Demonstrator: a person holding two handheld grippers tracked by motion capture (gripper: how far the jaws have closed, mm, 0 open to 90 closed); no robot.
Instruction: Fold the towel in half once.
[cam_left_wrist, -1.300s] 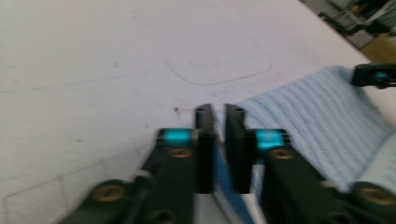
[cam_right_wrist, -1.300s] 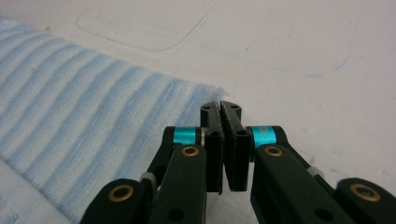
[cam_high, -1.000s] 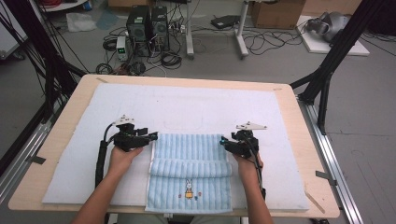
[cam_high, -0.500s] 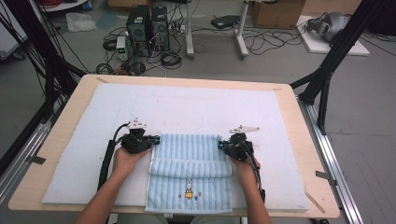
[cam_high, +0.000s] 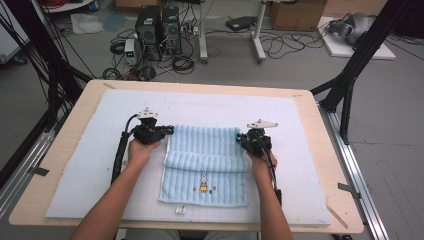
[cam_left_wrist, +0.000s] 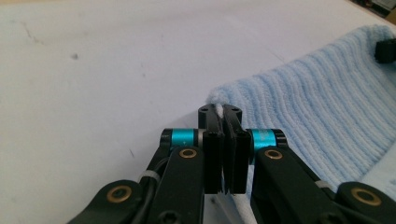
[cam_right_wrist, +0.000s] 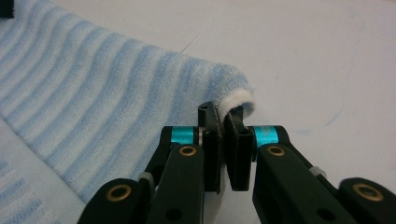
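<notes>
Centrally, a light blue striped towel (cam_high: 205, 165) is lying in the lower middle of the high view, on a pale blue mat (cam_high: 300, 150) that is covering most of a wooden table (cam_high: 90, 86). A small rabbit design (cam_high: 203, 182) is showing on the towel's near half, and a folded band is running across its middle, with the far part of the cloth lying doubled over toward the top of the frame.

The left gripper (cam_high: 167, 131) is sitting at the towel's upper left corner, and the right gripper (cam_high: 240, 137) at its upper right corner. In the left gripper view, the left gripper (cam_left_wrist: 225, 115) is showing its jaws pressed together on the towel's (cam_left_wrist: 327, 116) white-edged corner, with the ribbed blue cloth spreading across the right of that frame. In the right gripper view, the right gripper (cam_right_wrist: 223, 116) is likewise clamping the towel's (cam_right_wrist: 116, 93) rolled corner, its white hem poking out just above the jaws while the cloth is filling the left of the frame.

A person's left hand (cam_high: 141, 150) and right hand (cam_high: 260, 162) are gripping the tools, forearms entering from the bottom edge. A small white tag (cam_high: 180, 210) is lying on the mat just below the towel's near edge. Beyond the table, at the top of the high view, computer towers (cam_high: 159, 25) and tangled cables (cam_high: 280, 47) are sitting on the floor.
</notes>
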